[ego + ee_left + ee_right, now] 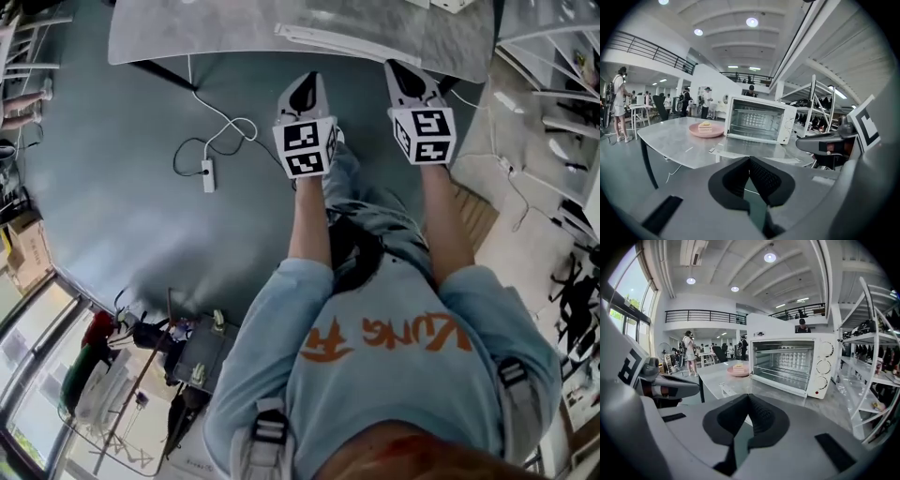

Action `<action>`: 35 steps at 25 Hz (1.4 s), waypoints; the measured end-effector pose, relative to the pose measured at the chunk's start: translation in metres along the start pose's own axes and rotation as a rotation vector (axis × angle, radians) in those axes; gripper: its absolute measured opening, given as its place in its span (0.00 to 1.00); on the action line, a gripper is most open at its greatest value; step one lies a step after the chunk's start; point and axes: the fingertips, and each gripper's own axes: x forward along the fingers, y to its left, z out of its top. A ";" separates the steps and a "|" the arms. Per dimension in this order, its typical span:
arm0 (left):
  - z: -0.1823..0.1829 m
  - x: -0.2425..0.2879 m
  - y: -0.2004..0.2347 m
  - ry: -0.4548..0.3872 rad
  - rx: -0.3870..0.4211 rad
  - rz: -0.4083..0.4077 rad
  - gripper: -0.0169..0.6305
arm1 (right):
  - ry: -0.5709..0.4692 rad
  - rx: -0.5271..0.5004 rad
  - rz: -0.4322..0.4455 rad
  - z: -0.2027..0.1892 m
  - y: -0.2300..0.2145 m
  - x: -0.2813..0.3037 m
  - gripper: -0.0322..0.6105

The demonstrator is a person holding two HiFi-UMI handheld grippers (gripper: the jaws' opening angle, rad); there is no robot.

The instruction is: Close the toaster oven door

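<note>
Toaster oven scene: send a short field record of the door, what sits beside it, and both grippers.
oven: white toaster oven on the grey table
door: open, folded down flat in front
beside oven: pink plate with a cake slice
left gripper: fingers shut, empty, clear of the oven
right gripper: fingers shut, empty, clear of the oven

Both arms stretch forward, left claw (304, 92) and right claw (407, 77) closed and empty.

The left gripper (750, 161) is seen with jaws together, empty, facing the toaster oven (759, 119), whose door (740, 149) is folded down.
</note>
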 end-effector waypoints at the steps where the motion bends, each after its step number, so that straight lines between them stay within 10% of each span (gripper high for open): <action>1: 0.000 0.011 0.005 0.017 0.015 -0.013 0.03 | 0.010 0.003 -0.006 -0.001 0.000 0.010 0.05; 14: -0.037 0.087 0.017 0.190 0.082 -0.093 0.03 | 0.224 0.018 -0.060 -0.076 -0.023 0.050 0.05; 22: -0.037 0.112 0.006 0.255 0.342 -0.110 0.03 | 0.264 -0.054 -0.056 -0.087 -0.030 0.065 0.05; 35: -0.038 0.131 0.017 0.339 0.485 -0.175 0.03 | 0.331 -0.158 -0.083 -0.093 -0.024 0.081 0.05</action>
